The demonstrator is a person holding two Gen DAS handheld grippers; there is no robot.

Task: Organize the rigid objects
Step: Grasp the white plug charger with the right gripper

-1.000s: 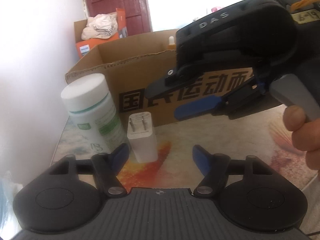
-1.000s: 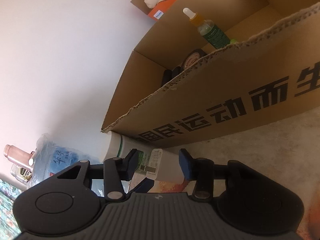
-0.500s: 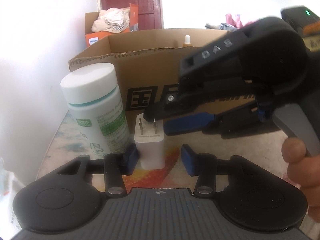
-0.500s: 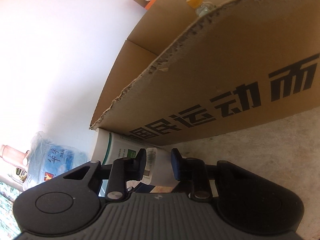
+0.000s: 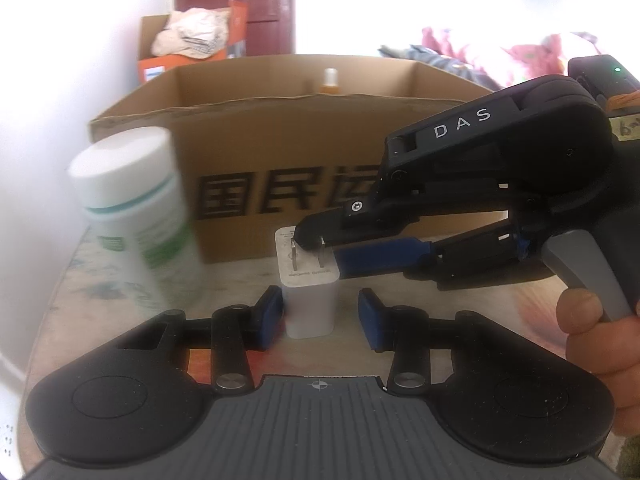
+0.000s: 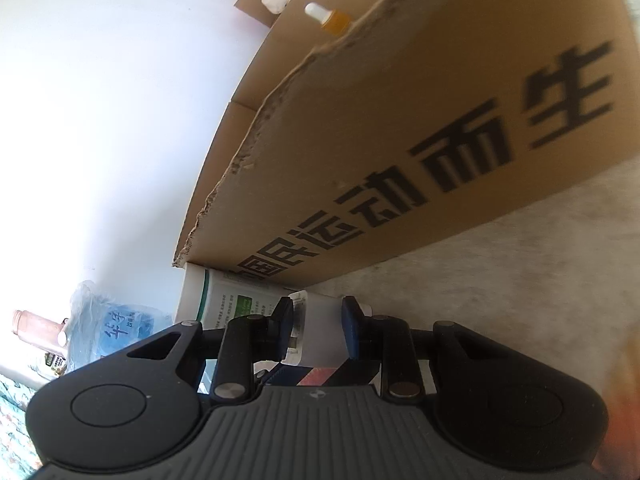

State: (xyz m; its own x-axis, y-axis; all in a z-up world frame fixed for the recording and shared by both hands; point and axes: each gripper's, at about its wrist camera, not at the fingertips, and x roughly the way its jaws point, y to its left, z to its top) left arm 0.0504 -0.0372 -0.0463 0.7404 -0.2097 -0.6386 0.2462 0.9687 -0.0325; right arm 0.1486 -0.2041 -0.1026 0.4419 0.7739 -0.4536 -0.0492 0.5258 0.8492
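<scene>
White charger plug (image 5: 309,300) stands prongs-up on the surface (image 5: 460,296), just in front of the cardboard box (image 5: 280,152), w/ a white bottle (image 5: 136,216) beside it. Left tongs (image 5: 320,314) apart, straddling the body: left pad touching or nearly, right pad clear. Right tongs (image 6: 317,326) apart around its top; no squeeze visible. Prob light, stiff, smooth plastic, so slippery; grip the flat sides low, not the prongs
</scene>
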